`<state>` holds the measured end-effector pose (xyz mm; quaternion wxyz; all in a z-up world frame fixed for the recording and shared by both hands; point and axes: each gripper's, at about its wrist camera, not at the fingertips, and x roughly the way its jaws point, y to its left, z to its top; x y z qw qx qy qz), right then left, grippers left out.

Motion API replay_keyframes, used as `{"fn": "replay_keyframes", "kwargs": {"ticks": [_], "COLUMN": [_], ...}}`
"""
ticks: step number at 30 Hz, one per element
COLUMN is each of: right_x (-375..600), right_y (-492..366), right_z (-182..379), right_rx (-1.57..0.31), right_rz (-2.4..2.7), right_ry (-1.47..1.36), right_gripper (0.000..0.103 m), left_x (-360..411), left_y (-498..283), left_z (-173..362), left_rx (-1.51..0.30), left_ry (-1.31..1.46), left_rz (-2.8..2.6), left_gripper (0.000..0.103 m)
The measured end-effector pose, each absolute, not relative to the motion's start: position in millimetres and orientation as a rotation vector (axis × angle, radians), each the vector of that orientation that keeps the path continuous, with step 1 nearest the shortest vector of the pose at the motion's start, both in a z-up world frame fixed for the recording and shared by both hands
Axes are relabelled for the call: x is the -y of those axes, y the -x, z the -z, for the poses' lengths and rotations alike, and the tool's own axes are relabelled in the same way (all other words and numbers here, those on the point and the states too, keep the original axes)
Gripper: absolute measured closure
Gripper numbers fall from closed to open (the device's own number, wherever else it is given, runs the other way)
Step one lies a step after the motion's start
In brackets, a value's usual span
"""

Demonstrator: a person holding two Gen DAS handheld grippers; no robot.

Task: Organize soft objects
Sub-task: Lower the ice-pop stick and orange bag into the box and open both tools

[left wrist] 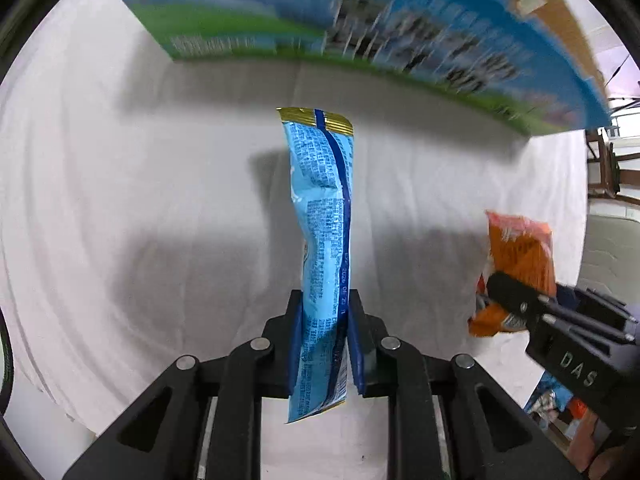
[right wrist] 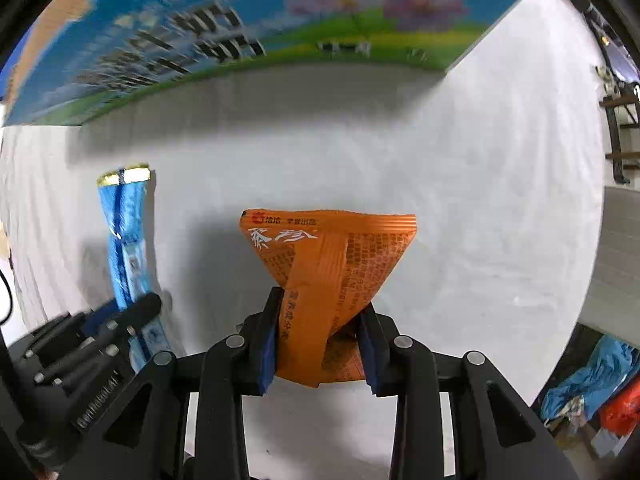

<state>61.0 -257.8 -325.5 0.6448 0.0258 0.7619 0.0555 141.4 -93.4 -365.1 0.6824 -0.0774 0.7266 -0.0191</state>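
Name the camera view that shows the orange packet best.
The right wrist view: the orange packet sits centred, sharp and unobstructed, pinched by the right gripper. In the left wrist view it appears only at the right edge, small, blurred, partly covered by that gripper's finger.

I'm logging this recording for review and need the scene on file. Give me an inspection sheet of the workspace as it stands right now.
Surface: white cloth-covered table, wrinkled, with shadows.
Job's things: long blue foil snack packet and crumpled orange foil snack packet, both held above the cloth.
Clutter: large blue-and-green printed cardboard box at the far edge, blurred.
Grippers: left gripper shut on the blue packet; right gripper shut on the orange packet.
Cables: thin dark cable at the left edge.
Surroundings: dark wooden furniture and a heap of blue and red bags beyond the table.
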Motion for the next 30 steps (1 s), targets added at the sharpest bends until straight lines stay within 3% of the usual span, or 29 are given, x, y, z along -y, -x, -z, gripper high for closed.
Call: {"fn": "replay_keyframes", "kwargs": {"ticks": [14, 21, 30], "right_x": [275.5, 283.5, 286.3], "right_y": [-41.8, -49.0, -61.6], "right_z": [210.2, 140.9, 94.0], "right_rx": [-1.541, -1.434, -1.359], "right_rz": [-0.211, -0.232, -0.247], "right_ry": [-0.074, -0.081, -0.093], "right_gripper": [0.068, 0.068, 0.068], "left_x": [93.2, 76.9, 67.3], "left_y": [-145.8, -154.5, -162.8], "left_z": [218.8, 188.5, 154.3], "left_rx": [-1.332, -1.235, -1.166], "left_ry": [0.133, 0.123, 0.131], "left_rz": [0.128, 0.136, 0.147], "left_gripper": [0.086, 0.086, 0.086]}}
